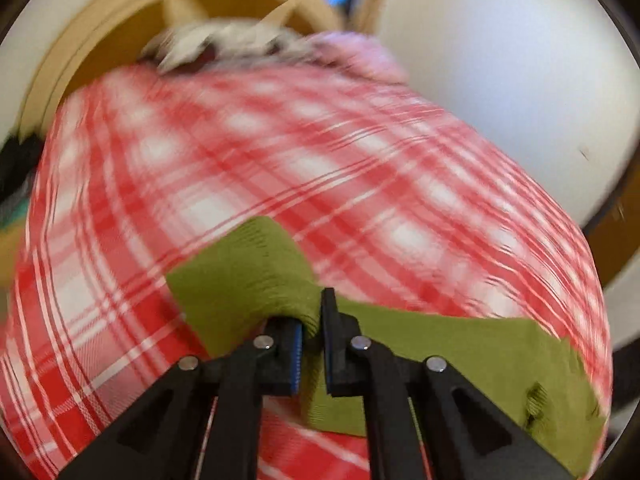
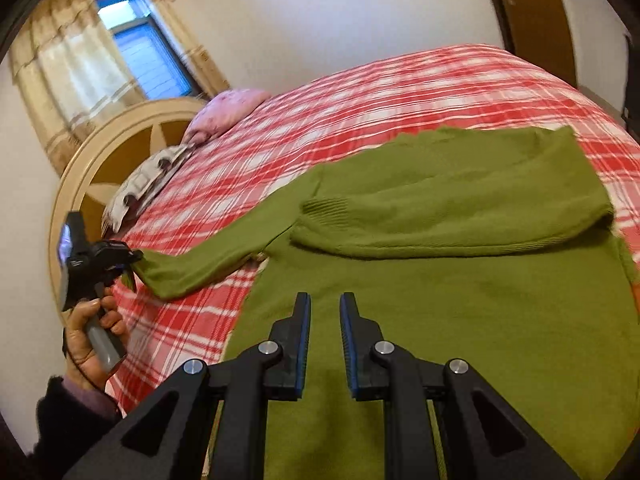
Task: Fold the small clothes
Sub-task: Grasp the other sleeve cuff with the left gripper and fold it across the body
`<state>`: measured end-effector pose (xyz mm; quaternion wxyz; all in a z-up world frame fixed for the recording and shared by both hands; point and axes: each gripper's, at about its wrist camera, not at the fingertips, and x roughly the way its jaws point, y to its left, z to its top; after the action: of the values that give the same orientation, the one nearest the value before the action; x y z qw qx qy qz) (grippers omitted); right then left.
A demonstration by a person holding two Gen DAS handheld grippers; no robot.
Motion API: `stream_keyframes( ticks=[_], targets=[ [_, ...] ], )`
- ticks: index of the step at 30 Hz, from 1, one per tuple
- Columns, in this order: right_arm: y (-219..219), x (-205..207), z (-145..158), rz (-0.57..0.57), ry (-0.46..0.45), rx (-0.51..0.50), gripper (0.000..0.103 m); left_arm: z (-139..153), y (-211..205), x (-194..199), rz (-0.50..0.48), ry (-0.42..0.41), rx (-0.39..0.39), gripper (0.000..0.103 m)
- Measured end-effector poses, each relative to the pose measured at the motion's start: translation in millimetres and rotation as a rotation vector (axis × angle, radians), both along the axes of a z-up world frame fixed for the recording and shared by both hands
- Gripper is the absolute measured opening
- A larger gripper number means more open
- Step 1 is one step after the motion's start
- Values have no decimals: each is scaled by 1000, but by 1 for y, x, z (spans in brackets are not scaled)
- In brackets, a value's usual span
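Through the left wrist camera, blurred by motion, the left gripper (image 1: 312, 340) has its jaws clamped on the cuff of the green sweater (image 1: 248, 276), the sleeve bunched between the blue pads and spilling to either side. Beneath it spreads the red plaid bedspread (image 1: 240, 152), with a pink pillow (image 1: 356, 52) and a cream headboard (image 1: 120, 20) at the far end.

From the right wrist camera, the right gripper (image 2: 325, 340) hovers over the sweater's body (image 2: 480, 320), jaws parted and holding nothing. The sweater lies flat on the bedspread (image 2: 400, 92), one sleeve folded across the chest, the other stretched out to the left gripper (image 2: 136, 258), held by the person's left hand (image 2: 90, 332) off the bed's edge. A curtained window (image 2: 132, 40) and a brown door (image 2: 536, 16) show behind.
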<state>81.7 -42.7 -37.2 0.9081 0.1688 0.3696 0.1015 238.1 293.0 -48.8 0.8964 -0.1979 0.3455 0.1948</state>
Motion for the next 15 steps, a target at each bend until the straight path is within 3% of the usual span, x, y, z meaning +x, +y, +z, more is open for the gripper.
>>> stream_keyframes(
  ticks=[4,8,12,15],
  targets=[
    [-38,-9,3,-94,-7,35,16,40,-99,7,-209,-86,129,8],
    [-74,-21,5,-179,-9,48,16,57,-200,8,-427,-147,188,8],
    [-103,-34,2,-247,-5,53,16,43,-295,9,-610,-133,198,8],
    [-120,-42,-4,-279,12,55,16,23,-337,12,-692,-95,192,8]
  ],
)
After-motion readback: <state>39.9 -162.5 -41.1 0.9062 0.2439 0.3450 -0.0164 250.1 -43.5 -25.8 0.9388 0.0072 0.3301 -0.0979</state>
